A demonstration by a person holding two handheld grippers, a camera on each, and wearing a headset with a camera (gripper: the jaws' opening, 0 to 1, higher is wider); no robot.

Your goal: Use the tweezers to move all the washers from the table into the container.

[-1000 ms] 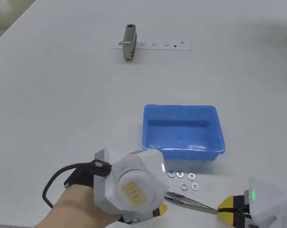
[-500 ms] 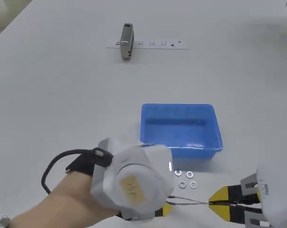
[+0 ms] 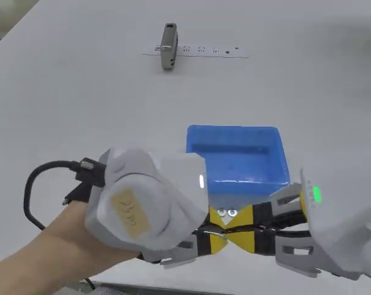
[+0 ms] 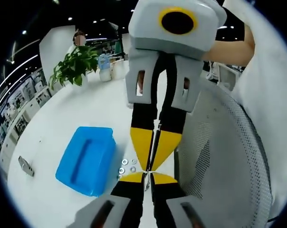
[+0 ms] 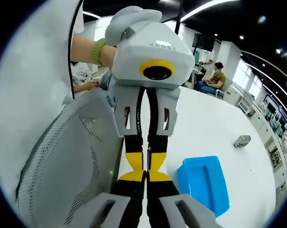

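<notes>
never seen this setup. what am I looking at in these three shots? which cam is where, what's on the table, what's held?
There is no robot here: a person holds a handheld two-jaw gripper in each hand. The wide picture comes from a headset camera looking down at the white table. The two round pictures come from fisheye cameras riding on the grippers, each looking along its own jaws, so each sees the other gripper head-on. In the head view the left gripper and right gripper meet tip to tip. Both are shut, seemingly pinching thin metal tweezers between them. Small washers lie on the table beside a blue container. A small grey box sits farther back.
</notes>
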